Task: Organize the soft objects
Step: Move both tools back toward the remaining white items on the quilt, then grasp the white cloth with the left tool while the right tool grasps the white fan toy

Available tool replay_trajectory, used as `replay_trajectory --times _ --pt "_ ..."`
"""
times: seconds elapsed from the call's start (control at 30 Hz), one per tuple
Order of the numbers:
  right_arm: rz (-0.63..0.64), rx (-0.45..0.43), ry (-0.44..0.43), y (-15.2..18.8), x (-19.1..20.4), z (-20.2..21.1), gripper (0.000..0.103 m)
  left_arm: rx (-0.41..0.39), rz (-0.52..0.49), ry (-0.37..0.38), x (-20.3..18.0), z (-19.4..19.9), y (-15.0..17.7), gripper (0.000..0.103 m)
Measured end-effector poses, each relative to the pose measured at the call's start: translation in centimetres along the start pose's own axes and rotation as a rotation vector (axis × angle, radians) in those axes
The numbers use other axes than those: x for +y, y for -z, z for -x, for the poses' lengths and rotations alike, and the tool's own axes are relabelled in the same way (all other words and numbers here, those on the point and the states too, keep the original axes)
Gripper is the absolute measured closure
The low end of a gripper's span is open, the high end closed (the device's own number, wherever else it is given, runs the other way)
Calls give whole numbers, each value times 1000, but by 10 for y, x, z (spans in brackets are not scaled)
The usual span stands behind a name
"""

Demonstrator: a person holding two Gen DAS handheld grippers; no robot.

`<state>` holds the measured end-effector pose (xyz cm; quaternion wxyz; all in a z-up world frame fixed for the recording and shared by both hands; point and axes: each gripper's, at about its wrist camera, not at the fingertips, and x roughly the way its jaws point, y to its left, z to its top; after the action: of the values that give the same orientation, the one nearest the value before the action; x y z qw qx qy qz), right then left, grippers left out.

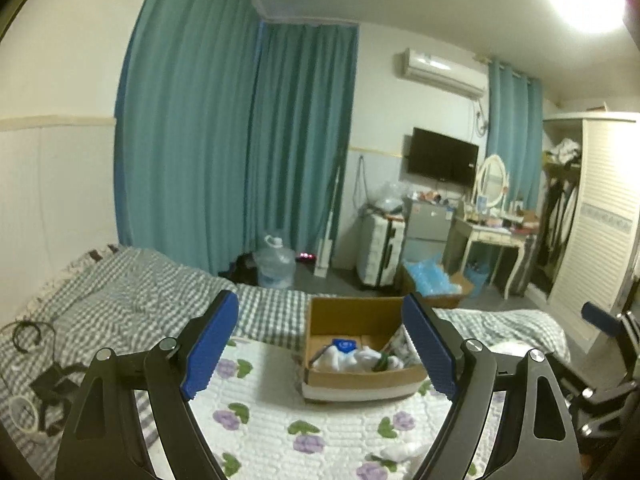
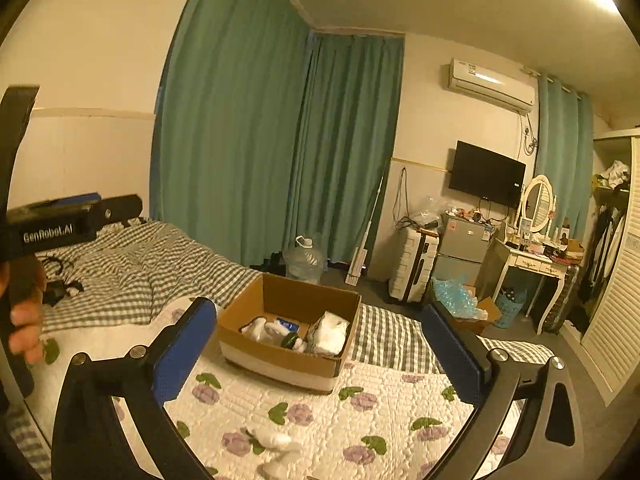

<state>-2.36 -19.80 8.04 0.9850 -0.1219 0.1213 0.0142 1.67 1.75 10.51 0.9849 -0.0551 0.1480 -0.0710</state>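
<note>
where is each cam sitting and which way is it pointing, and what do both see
Left wrist: sits on the left gripper, looking along its open blue fingers over the floral quilt at the cardboard box; the right gripper shows at the right edge.
Right wrist: sits on the right gripper, facing the same box from further right; the person's left hand shows at the left edge.
Shared: box, quilt, white soft item, curtains, TV.

Your left gripper (image 1: 320, 348) hangs with jaws spread wide; between them, ahead, sits the box (image 1: 360, 376) holding white soft items (image 1: 352, 358) on the quilt (image 1: 280, 420).
</note>
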Motion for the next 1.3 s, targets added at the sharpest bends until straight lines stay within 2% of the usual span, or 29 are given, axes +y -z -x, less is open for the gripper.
replay_trajectory --times 0.27,0.47,0.7,0.73,0.77,0.87,1.07,1.23,1.3 --pt "-24 65 -22 30 5 -8 0 11 -33 29 -5 2 17 18" --pt "-51 147 -22 57 7 -27 0 94 -49 49 -11 -24 44 18" --pt "-88 273 -71 99 4 -57 0 161 -86 81 -23 -50 70 20" --pt "-82 288 -67 105 5 -61 0 172 -91 90 -25 -55 74 21" --pt "-77 303 -66 111 6 -65 0 182 -97 96 -27 -59 78 28" --pt "-76 361 -79 130 8 -80 0 226 -121 111 -33 -74 91 29" --pt "-71 492 -107 169 14 -106 16 313 -157 125 -42 -101 119 30" --pt "-38 599 -152 192 25 -126 37 379 -168 148 -43 -120 142 30" --pt "-33 657 -178 203 30 -135 38 406 -171 161 -45 -127 151 30"
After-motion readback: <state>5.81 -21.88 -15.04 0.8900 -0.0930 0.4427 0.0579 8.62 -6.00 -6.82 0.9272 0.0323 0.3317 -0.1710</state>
